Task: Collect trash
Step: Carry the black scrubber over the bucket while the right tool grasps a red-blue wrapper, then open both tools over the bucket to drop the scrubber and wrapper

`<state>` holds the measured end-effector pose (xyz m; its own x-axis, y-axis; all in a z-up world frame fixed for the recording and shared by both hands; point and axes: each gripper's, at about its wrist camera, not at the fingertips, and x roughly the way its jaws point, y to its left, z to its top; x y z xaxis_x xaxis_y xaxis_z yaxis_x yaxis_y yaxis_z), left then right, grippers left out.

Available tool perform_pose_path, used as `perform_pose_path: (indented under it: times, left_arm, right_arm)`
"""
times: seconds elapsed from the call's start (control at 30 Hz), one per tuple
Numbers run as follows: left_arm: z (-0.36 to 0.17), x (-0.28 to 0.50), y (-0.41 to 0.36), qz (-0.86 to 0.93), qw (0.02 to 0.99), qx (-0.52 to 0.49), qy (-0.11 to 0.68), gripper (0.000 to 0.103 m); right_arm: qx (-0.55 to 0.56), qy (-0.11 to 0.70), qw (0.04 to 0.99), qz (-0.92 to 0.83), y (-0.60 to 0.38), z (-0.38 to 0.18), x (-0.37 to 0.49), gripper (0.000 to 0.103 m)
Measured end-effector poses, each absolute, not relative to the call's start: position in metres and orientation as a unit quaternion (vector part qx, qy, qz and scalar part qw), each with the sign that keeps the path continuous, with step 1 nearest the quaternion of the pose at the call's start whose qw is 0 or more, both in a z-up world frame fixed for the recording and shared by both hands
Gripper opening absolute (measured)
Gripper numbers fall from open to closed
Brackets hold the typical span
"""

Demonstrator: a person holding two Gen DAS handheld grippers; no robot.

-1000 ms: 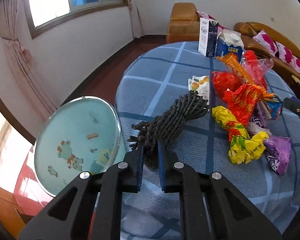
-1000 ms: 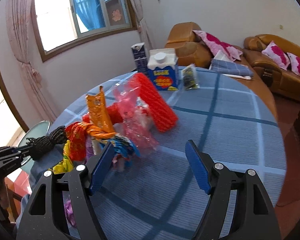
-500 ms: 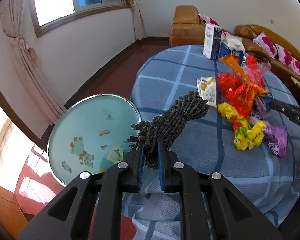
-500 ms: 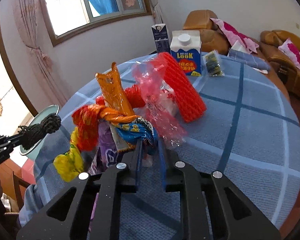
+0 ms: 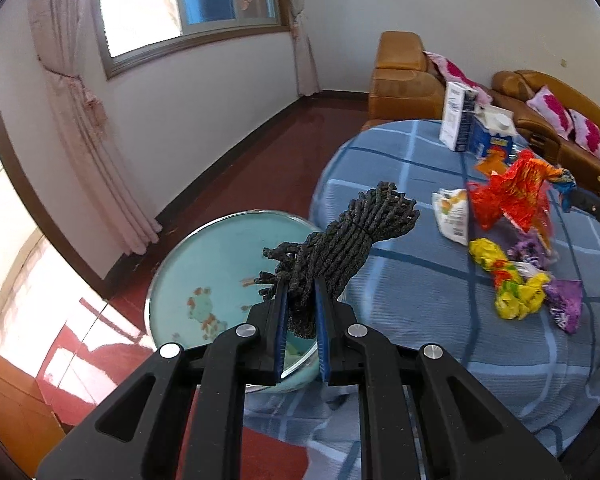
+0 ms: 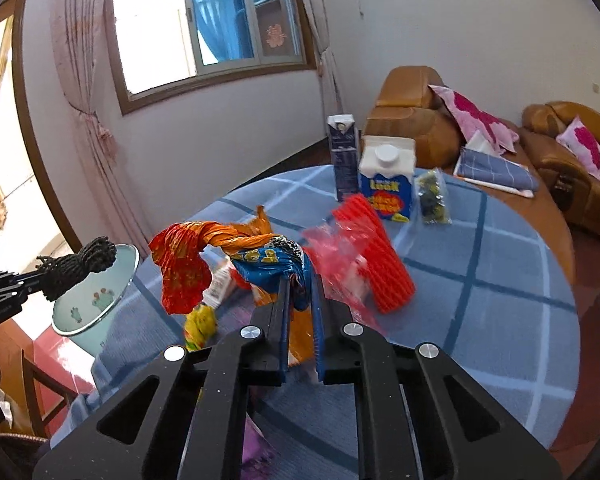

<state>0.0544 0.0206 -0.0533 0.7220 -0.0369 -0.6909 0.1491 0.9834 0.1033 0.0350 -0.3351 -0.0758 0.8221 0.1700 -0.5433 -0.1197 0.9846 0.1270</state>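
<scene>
My left gripper (image 5: 300, 296) is shut on a dark rope bundle (image 5: 352, 228) and holds it in the air over the rim of a pale blue bin (image 5: 204, 264) beside the table. It also shows in the right wrist view (image 6: 76, 266). My right gripper (image 6: 300, 284) is shut on a blue and orange snack wrapper (image 6: 268, 258) twisted with a red-orange one (image 6: 180, 268), lifted above the table. Yellow (image 5: 512, 288) and purple wrappers (image 5: 564, 304) lie on the blue checked tablecloth (image 5: 420, 300).
A red foam net (image 6: 376, 252), a blue-white milk carton (image 6: 388, 184), a dark carton (image 6: 344, 156) and a small clear packet (image 6: 432, 196) stand at the table's far side. A white snack bag (image 5: 452, 212) lies on the cloth. Sofas stand behind.
My left gripper carried the rope left off the table toward the bin. My right gripper closed on the wrappers and lifted them off the pile.
</scene>
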Motion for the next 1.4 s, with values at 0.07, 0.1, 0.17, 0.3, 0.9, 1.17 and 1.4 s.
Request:
perform_pose_path:
  times: [0.07, 0.1, 0.17, 0.3, 0.9, 1.17, 1.4]
  left_arm:
    - [-0.054, 0.056, 0.029, -0.039, 0.925, 0.077, 0.371, 0.012]
    - [-0.054, 0.057, 0.033, -0.033, 0.925, 0.079, 0.371, 0.012]
    - [-0.056, 0.058, 0.04, -0.017, 0.924, 0.087, 0.373, 0.012]
    - [-0.058, 0.062, 0.055, 0.003, 0.922, 0.086, 0.378, 0.012]
    - [-0.067, 0.073, 0.102, 0.066, 0.916, 0.088, 0.385, 0.012]
    - [-0.068, 0.075, 0.11, 0.087, 0.915, 0.093, 0.382, 0.012]
    - [-0.072, 0.077, 0.115, 0.099, 0.912, 0.1, 0.386, 0.012]
  right_arm:
    - [0.036, 0.29, 0.953, 0.079, -0.328, -0.074, 0.043, 0.011]
    - [0.032, 0.292, 0.952, 0.083, -0.322, -0.073, 0.049, 0.011]
    - [0.024, 0.294, 0.951, 0.09, -0.311, -0.072, 0.057, 0.011]
    - [0.01, 0.297, 0.949, 0.106, -0.288, -0.067, 0.073, 0.011]
    - [-0.037, 0.311, 0.936, 0.161, -0.207, -0.068, 0.121, 0.011]
    - [-0.054, 0.315, 0.93, 0.179, -0.182, -0.07, 0.131, 0.011]
    - [-0.071, 0.324, 0.924, 0.19, -0.165, -0.076, 0.14, 0.011]
